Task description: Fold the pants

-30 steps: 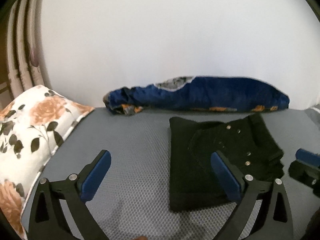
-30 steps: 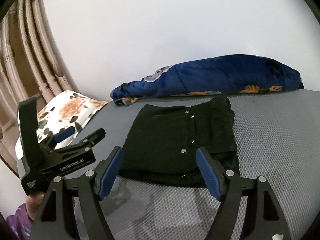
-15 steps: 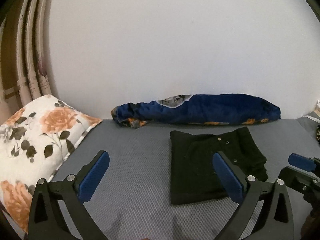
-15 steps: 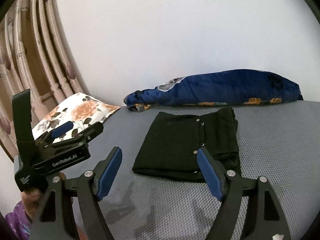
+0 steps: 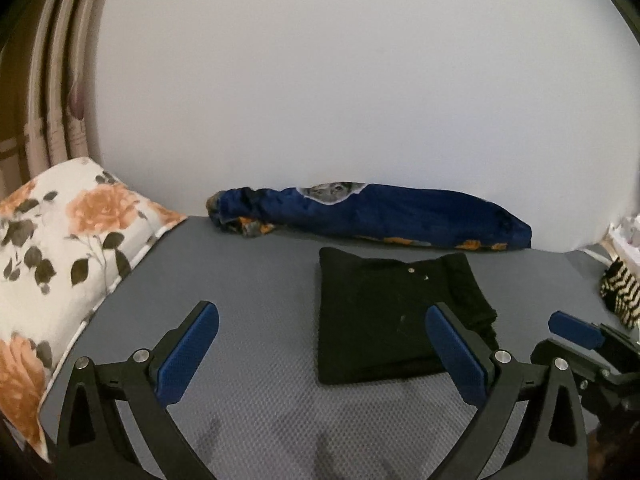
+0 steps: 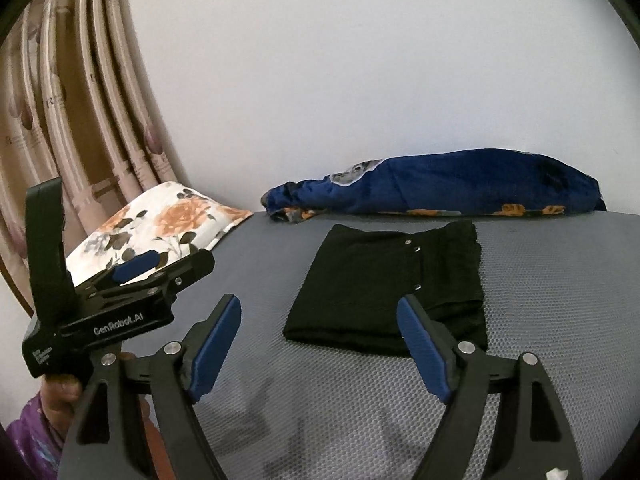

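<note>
Black pants (image 5: 380, 320) lie folded into a flat rectangle on the grey mattress (image 5: 240, 280), metal snaps showing along one seam; they also show in the right wrist view (image 6: 360, 280). My left gripper (image 5: 320, 312) hovers open above the near edge of the bed, short of the pants, holding nothing. My right gripper (image 6: 319, 300) is also open, its jaws still opening, with nothing between them and the pants lying beyond the tips. The left gripper (image 6: 168, 268) appears at the left of the right wrist view, held by a hand (image 6: 60, 392).
A floral pillow (image 5: 60, 260) lies at the left end of the bed. A rolled blue blanket (image 5: 380, 216) runs along the white wall behind the pants. Curtains (image 6: 80, 120) hang at the left. A striped black-and-cream item (image 5: 620, 296) sits at the far right.
Both grippers have drawn back and risen from the pants, which now look smaller and farther off. The pants lie as before. More wall and curtain show.
</note>
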`<state>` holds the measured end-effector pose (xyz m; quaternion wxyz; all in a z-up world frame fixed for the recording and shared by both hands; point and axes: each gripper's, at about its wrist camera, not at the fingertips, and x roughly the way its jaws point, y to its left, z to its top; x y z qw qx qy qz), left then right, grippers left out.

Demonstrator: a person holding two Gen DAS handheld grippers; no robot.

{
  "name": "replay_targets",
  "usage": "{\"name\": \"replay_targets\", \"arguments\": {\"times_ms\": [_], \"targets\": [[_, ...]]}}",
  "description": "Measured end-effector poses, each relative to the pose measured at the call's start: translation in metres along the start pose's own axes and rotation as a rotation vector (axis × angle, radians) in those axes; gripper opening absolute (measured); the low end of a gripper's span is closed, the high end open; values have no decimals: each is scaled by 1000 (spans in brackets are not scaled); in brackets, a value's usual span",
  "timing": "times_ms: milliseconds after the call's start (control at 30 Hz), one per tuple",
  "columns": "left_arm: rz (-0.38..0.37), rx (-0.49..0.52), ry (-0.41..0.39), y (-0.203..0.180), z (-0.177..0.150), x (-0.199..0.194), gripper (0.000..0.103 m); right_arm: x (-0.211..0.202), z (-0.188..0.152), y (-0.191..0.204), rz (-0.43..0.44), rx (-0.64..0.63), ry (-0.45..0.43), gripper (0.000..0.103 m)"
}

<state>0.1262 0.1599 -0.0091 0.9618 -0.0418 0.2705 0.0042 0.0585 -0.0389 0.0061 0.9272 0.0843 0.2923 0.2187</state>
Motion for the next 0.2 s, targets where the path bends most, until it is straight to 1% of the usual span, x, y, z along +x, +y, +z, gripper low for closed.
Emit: {"name": "replay_targets", "arguments": {"times_ms": [133, 200], "targets": [[31, -10, -9, 16, -4, -4, 103, 8, -1, 14, 11, -24, 21, 81], [72, -19, -5, 27, -5, -3, 103, 17, 0, 22, 27, -33, 40, 83]]}}
